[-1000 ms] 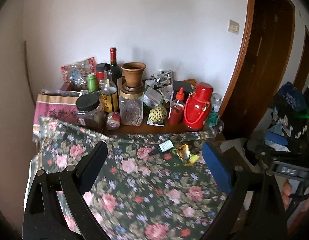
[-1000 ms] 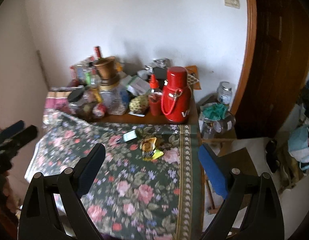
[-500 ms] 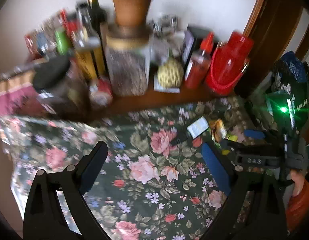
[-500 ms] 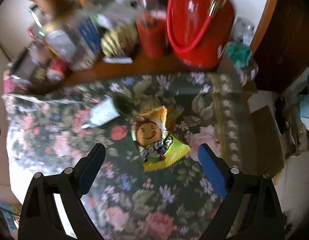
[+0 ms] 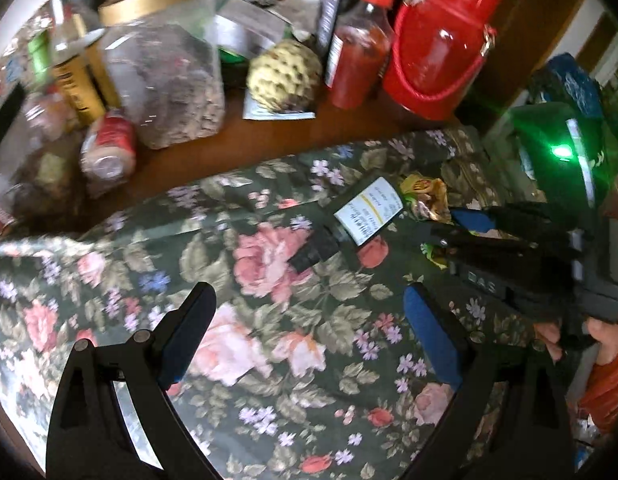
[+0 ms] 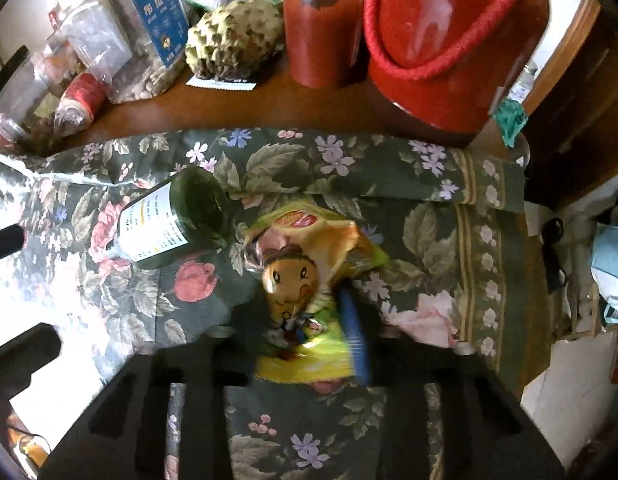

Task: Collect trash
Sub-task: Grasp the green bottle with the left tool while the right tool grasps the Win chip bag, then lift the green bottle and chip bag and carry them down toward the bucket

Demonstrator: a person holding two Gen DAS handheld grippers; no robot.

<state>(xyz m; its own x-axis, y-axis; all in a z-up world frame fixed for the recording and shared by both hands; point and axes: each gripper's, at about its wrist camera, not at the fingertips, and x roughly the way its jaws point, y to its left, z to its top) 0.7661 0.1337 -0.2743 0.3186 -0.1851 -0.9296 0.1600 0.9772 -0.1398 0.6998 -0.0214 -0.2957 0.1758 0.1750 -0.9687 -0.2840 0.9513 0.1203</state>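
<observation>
A yellow snack wrapper (image 6: 305, 280) with a cartoon face lies crumpled on the floral tablecloth (image 6: 349, 168). My right gripper (image 6: 305, 316) has its fingers closed in on the wrapper and pinches it; its blue pad (image 6: 355, 336) presses the right side. In the left wrist view the wrapper (image 5: 427, 194) shows beyond the right gripper (image 5: 449, 236). A small dark green bottle (image 6: 177, 220) with a white label lies on its side just left of the wrapper, also in the left wrist view (image 5: 349, 220). My left gripper (image 5: 309, 324) is open and empty above the cloth, short of the bottle.
Behind the cloth on the wooden tabletop (image 6: 269, 108) stand a red thermos (image 6: 449, 40), a red sauce bottle (image 6: 317, 28), a custard apple (image 6: 233, 40), jars of seeds (image 6: 149, 40) and a small red can (image 5: 109, 148). The table's right edge drops to cluttered floor (image 6: 569, 360).
Both grippers moved down and forward toward the table. My right gripper went from open above the wrapper to closed on it. My left gripper stayed open.
</observation>
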